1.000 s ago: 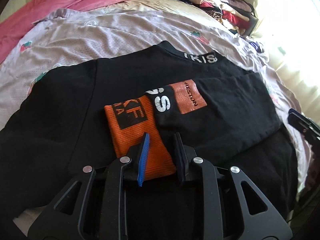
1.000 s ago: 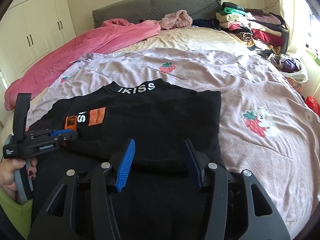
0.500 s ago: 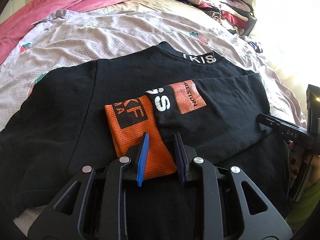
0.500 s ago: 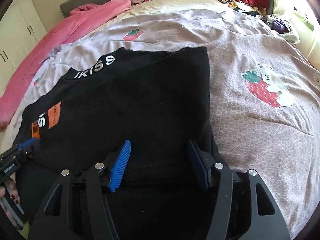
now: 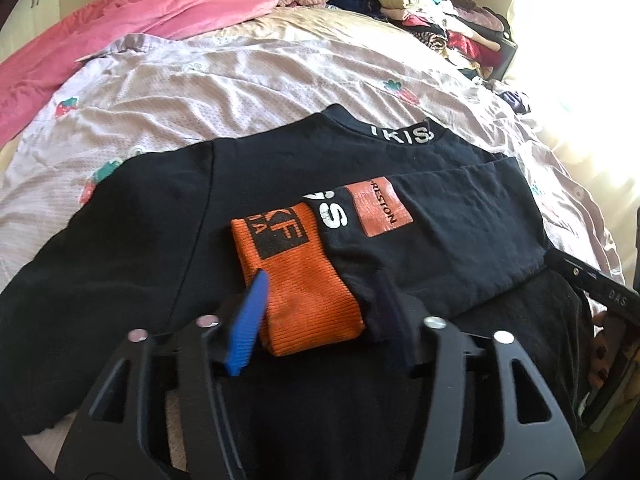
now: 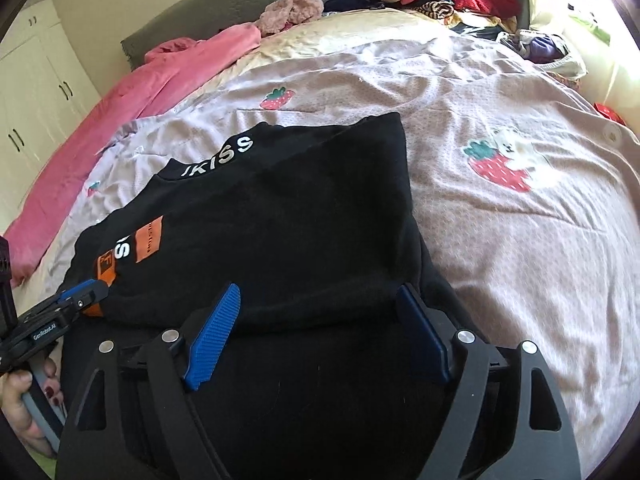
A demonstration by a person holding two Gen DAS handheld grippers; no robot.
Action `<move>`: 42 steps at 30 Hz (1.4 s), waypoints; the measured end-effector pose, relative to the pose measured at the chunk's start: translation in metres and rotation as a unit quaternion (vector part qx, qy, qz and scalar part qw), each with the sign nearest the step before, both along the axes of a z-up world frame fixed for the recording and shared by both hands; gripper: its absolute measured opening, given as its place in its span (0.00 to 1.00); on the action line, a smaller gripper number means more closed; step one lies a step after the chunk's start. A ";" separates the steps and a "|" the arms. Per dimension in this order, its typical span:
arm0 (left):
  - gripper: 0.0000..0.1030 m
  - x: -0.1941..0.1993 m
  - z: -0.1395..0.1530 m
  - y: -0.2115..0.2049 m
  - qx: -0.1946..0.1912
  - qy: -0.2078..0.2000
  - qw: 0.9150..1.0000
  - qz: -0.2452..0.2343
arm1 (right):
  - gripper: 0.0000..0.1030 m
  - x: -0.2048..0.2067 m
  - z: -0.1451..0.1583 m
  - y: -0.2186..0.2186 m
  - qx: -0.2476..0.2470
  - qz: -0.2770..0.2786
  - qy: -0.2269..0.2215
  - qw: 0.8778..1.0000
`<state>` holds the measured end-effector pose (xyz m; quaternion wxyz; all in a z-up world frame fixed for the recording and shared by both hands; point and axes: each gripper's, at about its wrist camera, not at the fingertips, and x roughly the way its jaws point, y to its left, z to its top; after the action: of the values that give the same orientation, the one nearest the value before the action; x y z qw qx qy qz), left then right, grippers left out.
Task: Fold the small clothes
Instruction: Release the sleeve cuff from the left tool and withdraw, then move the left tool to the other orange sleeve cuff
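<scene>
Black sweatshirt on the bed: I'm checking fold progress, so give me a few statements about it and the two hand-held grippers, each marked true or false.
1. The black sweatshirt lies on the strawberry-print quilt. True.
2. One sleeve is folded across the body, its orange cuff on top. True.
3. The left hand-held gripper is clamped shut on the collar. False: its fingers are apart, either side of the orange cuff, far from the lettered collar.
4. The right hand-held gripper is open at the sweatshirt's near folded edge. True.
5. The pink blanket covers the sweatshirt. False: it lies apart, along the far side of the bed.
</scene>
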<state>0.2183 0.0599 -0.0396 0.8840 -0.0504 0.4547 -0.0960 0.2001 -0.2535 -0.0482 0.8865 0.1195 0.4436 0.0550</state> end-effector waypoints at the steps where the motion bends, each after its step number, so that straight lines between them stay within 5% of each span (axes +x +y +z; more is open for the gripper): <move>1: 0.53 -0.001 0.001 0.001 0.000 -0.002 1.000 0.000 | 0.78 -0.002 0.000 0.000 0.000 -0.001 0.000 1.000; 3: 0.63 -0.005 0.004 0.002 0.002 -0.007 1.000 0.001 | 0.87 -0.008 0.002 0.000 0.006 -0.001 -0.004 1.000; 7: 0.79 -0.009 0.010 0.007 0.001 -0.014 1.000 0.011 | 0.89 -0.014 0.008 0.003 0.011 0.000 -0.017 1.000; 13: 0.82 -0.019 0.015 0.013 0.009 -0.024 0.999 0.022 | 0.89 -0.018 0.017 0.015 0.008 0.018 -0.033 0.999; 14: 0.91 -0.020 0.015 0.014 0.010 -0.026 0.999 0.024 | 0.89 -0.019 0.018 0.018 0.010 0.025 -0.036 0.999; 42: 0.91 -0.076 0.043 0.063 0.012 -0.071 0.993 0.093 | 0.89 -0.056 0.073 0.091 -0.043 0.103 -0.114 0.987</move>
<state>0.1424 0.1227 0.0037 0.9199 -0.0746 0.3849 -0.0115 0.1440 -0.1624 0.0248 0.9253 0.0281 0.3514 0.1400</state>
